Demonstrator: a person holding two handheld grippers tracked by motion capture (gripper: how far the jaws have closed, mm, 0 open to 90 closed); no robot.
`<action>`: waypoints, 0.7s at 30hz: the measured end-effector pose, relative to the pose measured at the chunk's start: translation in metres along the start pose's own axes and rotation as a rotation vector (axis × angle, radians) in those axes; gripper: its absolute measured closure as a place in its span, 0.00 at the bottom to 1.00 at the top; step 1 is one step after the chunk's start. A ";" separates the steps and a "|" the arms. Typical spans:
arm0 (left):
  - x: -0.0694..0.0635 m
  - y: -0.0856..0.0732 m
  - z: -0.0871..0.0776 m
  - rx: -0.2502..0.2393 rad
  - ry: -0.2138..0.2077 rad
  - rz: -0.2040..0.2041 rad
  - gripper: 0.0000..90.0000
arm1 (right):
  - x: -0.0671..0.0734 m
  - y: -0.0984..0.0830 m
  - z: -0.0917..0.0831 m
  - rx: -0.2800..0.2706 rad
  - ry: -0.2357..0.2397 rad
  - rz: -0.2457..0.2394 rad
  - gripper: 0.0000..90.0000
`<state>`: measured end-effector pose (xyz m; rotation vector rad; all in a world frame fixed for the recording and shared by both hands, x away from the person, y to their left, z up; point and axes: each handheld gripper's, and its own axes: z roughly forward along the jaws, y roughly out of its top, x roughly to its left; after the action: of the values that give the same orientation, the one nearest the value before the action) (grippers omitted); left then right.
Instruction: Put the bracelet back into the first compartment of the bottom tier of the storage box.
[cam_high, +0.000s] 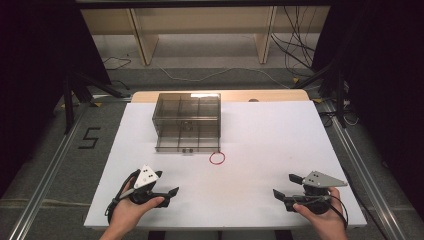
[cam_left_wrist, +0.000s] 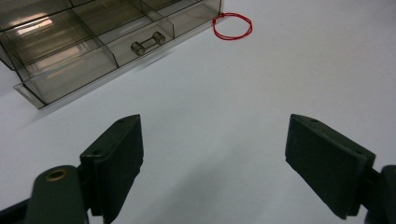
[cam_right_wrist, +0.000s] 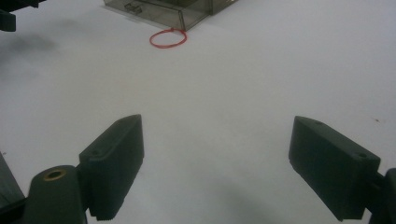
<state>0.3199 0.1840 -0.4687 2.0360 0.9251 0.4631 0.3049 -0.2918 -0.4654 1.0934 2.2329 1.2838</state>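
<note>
A smoky clear drawer box (cam_high: 187, 115) stands at the back middle of the white table (cam_high: 260, 135); its lower drawer (cam_high: 186, 143) is pulled out toward me, its small handle (cam_left_wrist: 147, 42) facing front. A red loop of band (cam_high: 217, 158) lies flat on the table at the drawer's front right corner, and it appears as a band (cam_left_wrist: 232, 26) and as a band (cam_right_wrist: 167, 38) in the two gripper views. My left gripper (cam_high: 171, 192) rests low at the front left, open and empty. My right gripper (cam_high: 287, 186) sits at the front right, jaws wide apart, nothing between them.
The box's compartments (cam_left_wrist: 51, 39) look empty. A wooden shelf frame (cam_high: 200, 30) and loose cables (cam_high: 295, 50) lie on the floor beyond the table. Metal rails (cam_high: 45, 175) run along both table sides. A dark "5" mark (cam_high: 89, 137) is on the floor at left.
</note>
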 end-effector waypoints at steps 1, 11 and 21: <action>0.000 0.000 0.000 0.001 -0.001 0.005 0.22 | 0.000 0.000 0.000 0.003 0.000 -0.001 0.21; -0.008 0.005 0.008 0.000 -0.004 0.009 0.27 | 0.001 0.000 0.000 0.004 -0.007 0.001 0.21; -0.017 0.030 0.046 0.007 0.009 0.015 0.43 | 0.001 0.001 0.003 0.007 -0.006 -0.004 0.20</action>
<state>0.3501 0.1348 -0.4716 2.0499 0.9182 0.4779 0.3060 -0.2890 -0.4660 1.0935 2.2356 1.2703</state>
